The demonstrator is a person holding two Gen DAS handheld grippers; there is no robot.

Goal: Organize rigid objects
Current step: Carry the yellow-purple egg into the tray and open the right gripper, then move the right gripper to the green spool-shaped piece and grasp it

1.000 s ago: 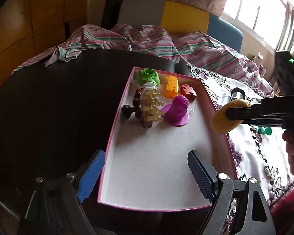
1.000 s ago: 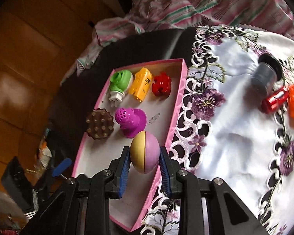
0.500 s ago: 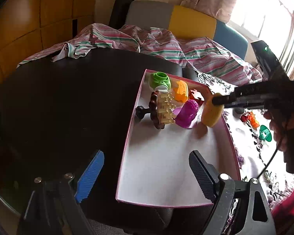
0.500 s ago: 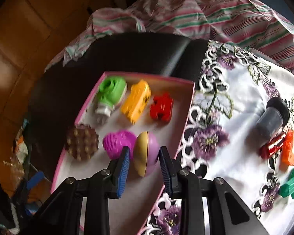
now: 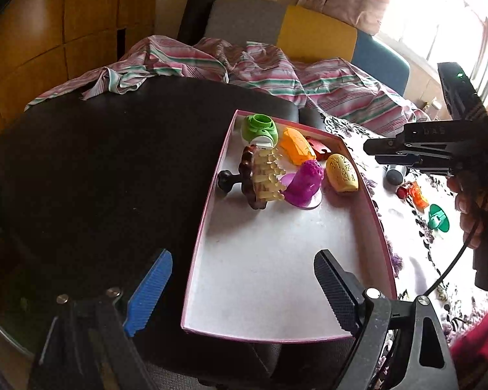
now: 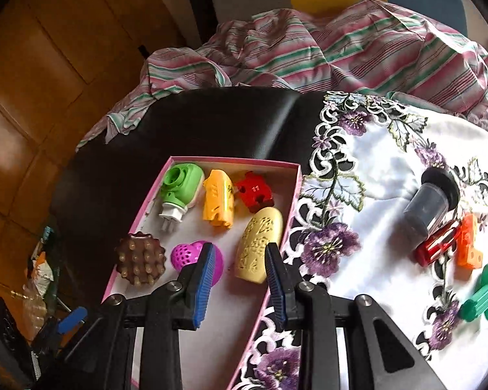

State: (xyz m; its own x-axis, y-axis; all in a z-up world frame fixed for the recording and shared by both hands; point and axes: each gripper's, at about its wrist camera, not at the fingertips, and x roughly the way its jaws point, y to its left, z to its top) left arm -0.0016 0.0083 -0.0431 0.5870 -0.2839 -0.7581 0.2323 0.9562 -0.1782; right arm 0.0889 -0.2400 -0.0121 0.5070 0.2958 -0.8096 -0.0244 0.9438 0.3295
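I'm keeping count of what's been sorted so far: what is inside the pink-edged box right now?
Six things lie in the pink-edged box: green plug-in, orange piece, red block, yellow carved shell, purple perforated cup and brown studded disc. The right gripper hides the box's near floor.

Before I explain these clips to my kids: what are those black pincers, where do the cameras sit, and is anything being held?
A person holds a hand-operated gripper in each hand. A camera on each one looks forward along its two fingers. One picture comes from the left gripper, whose jaws stand wide and empty over the near end of the pink box. The other comes from the right gripper. Its jaws are slightly apart and grip nothing. The yellow egg-shaped piece lies in the box just ahead of it, beside five more toys. A dark cup and three small pieces lie on the embroidered cloth.
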